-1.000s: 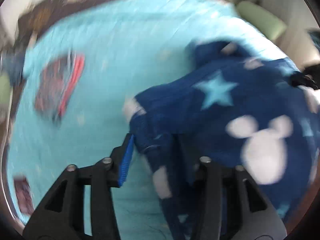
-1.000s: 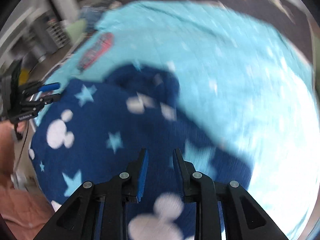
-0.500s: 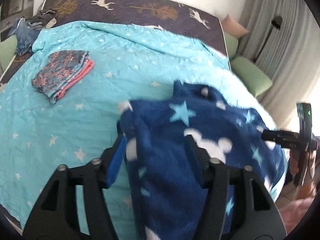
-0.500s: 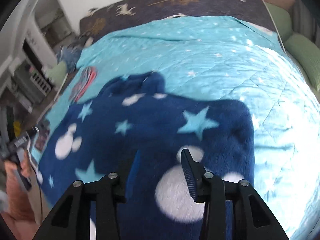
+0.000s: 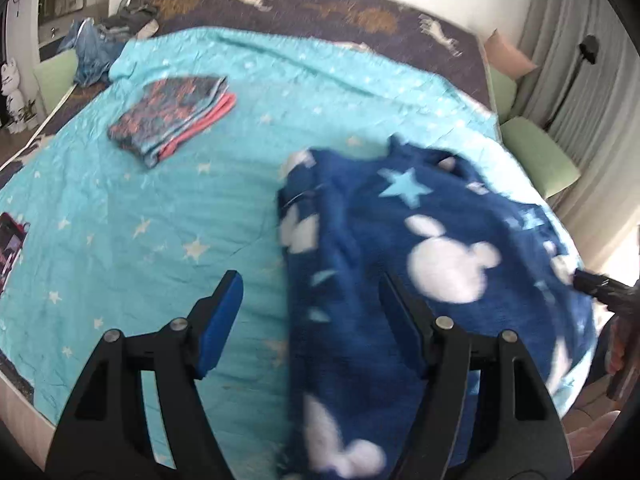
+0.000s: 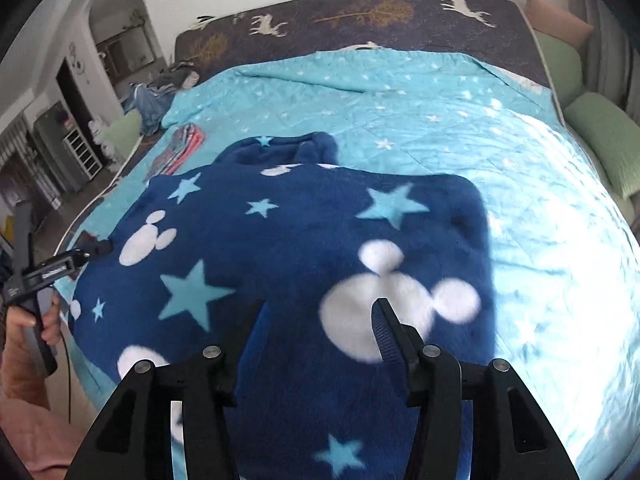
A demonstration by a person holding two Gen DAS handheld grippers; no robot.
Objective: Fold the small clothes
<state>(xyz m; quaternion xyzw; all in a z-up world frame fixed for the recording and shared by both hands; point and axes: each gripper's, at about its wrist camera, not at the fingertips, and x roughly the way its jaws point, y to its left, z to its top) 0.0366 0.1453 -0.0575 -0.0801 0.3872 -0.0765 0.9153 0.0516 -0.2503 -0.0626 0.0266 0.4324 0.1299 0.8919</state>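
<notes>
Fleece garment, navy with stars and white mouse-head shapes, is lying spread on the turquoise quilt, toward the near edge of the bed, its left side doubled over into a thick band in the left wrist view. Looks like a fold just laid, judging by that stacked edge, though blur is hiding the seam.

Left gripper is hanging over the folded edge, jaws opening and wide apart; the blue pad is sitting over bare quilt, the other finger over fleece, nothing pinched. Right gripper is hovering above the garment's near right part, jaws also opening, cloth beneath them but not pressed. Both claws are letting go so the fabric is settling flat, probably.

Folded patterned piece, red-edged, is resting well apart at the far left of the quilt, likely a finished item parked out of the way. Crumpled denim heap is waiting at the bed's far corner. Green cushions are lining the right side.
</notes>
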